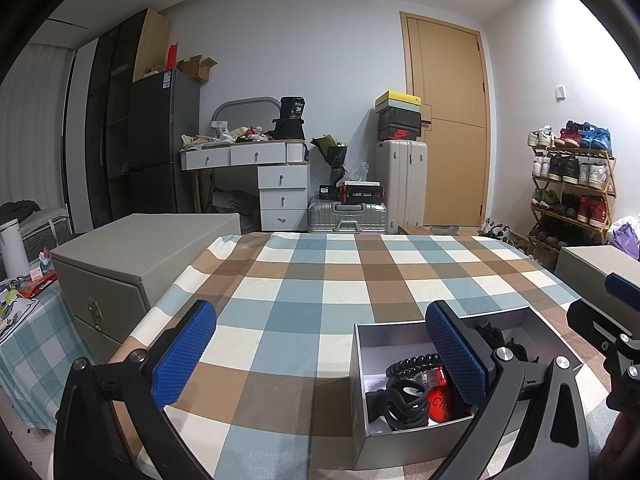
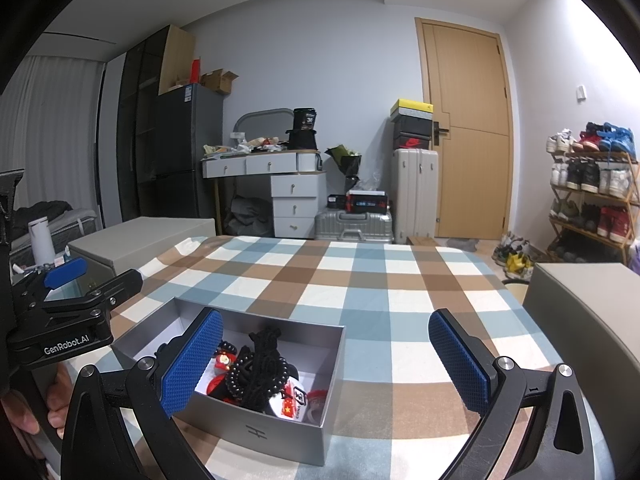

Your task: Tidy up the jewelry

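A silver-grey open box sits on the checked tablecloth near the front edge; it also shows in the left wrist view. Inside lie black bead bracelets, a black cord, red charms and a China-flag badge. My left gripper is open and empty, its right finger over the box's middle. My right gripper is open and empty, its left finger over the box's left part. Each gripper shows at the edge of the other's view.
The checked tablecloth covers the table. A grey storage box stands left of the table, another grey box at the right. Behind are a desk with drawers, suitcases, a door and a shoe rack.
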### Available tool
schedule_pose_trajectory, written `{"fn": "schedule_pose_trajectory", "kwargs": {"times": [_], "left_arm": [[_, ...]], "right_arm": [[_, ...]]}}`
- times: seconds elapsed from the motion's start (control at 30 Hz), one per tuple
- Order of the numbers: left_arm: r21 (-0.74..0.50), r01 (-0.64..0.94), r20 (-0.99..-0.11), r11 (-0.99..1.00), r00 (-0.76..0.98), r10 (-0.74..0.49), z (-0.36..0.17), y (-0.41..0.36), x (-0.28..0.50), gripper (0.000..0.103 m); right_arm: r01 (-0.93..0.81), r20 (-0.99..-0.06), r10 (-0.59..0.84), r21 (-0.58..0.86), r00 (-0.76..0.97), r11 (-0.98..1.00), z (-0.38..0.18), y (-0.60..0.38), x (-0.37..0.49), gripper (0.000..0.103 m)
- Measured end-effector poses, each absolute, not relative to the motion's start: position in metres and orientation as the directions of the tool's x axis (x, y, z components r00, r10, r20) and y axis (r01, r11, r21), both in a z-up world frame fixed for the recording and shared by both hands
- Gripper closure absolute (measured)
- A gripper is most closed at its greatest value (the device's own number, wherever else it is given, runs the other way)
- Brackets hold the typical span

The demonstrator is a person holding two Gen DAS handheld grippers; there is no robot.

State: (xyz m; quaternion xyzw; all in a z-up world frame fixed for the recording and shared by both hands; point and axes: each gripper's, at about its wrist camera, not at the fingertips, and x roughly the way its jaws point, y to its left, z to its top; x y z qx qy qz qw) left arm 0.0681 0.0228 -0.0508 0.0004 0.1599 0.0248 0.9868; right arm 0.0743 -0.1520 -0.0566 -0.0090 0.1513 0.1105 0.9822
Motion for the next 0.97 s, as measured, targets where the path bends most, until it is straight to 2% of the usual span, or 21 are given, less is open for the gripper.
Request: {"fn": "schedule_pose_trajectory", "kwargs": {"times": [0.97], "left_arm": [[0.007,-0.047,-0.311,0.999,0.949,0.046,-0.0528,0.02,0.0691,0.001]], "right_arm": [[-0.22,-0.301,0.215,0.017,0.929,0.975,-0.0568,-0.1534,0.0749,0.0]]}}
